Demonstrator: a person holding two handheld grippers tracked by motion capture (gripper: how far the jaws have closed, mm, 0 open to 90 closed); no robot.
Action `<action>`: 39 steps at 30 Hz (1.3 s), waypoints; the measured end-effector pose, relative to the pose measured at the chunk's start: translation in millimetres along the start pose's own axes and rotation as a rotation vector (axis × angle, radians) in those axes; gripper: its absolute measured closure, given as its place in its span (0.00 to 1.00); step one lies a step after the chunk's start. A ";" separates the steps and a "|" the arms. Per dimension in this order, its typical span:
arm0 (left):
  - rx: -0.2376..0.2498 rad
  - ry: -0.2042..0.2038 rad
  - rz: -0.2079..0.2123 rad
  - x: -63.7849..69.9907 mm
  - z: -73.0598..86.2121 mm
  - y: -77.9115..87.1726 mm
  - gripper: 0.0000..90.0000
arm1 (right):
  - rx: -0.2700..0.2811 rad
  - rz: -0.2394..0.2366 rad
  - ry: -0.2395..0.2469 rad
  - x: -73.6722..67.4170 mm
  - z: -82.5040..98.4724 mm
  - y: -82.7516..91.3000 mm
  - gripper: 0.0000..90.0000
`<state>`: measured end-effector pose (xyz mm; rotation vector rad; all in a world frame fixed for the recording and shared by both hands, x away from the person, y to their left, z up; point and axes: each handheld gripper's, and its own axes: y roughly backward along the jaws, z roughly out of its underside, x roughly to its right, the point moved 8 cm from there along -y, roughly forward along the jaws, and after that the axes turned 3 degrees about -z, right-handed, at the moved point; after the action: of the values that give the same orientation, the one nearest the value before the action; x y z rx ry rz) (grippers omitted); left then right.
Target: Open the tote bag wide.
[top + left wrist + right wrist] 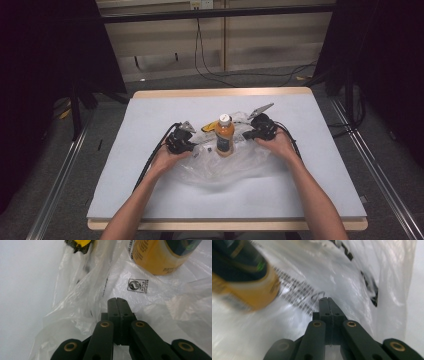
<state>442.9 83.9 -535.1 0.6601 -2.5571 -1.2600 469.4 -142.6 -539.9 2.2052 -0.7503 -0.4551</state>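
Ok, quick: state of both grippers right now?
Left gripper: jaws shut; whether they pinch the clear plastic bag cannot be told.
Right gripper: same.

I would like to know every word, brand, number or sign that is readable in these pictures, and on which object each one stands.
No text can be read and quoted.
Plastic bag: a black square printed mark and lines of print, too small to read.
Orange bottle: label print at its edge, too blurred to read.
Bag in the right gripper view: rows of black print, blurred.
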 end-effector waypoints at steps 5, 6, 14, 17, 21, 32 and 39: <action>0.042 0.046 0.000 -5.1 -3.5 -4.4 1.00 | 0.035 0.067 -0.042 9.1 -6.4 -5.9 1.00; 0.018 0.020 0.006 -7.5 -2.0 -3.1 1.00 | 0.040 0.066 -0.045 10.0 -7.3 -6.5 1.00; 0.183 0.075 0.066 2.4 -18.7 14.9 1.00 | 0.110 -0.002 -0.043 -0.9 -17.5 6.5 1.00; 0.226 0.072 0.084 7.6 -22.4 27.1 1.00 | 0.149 -0.033 -0.049 -6.0 -22.1 17.8 1.00; 0.276 0.069 0.076 8.7 -23.5 38.5 1.00 | 0.182 -0.055 -0.049 -10.7 -27.4 31.2 1.00; 0.358 0.092 0.074 6.9 -25.4 55.4 1.00 | 0.246 -0.110 -0.042 -20.6 -35.7 54.6 1.00; 0.369 0.088 0.073 9.8 -25.7 62.8 1.00 | 0.320 -0.117 -0.062 -23.3 -38.6 75.2 1.00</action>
<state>425.4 94.7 -469.7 0.6648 -2.7340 -0.7236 443.9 -148.0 -456.2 2.5544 -0.7732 -0.4916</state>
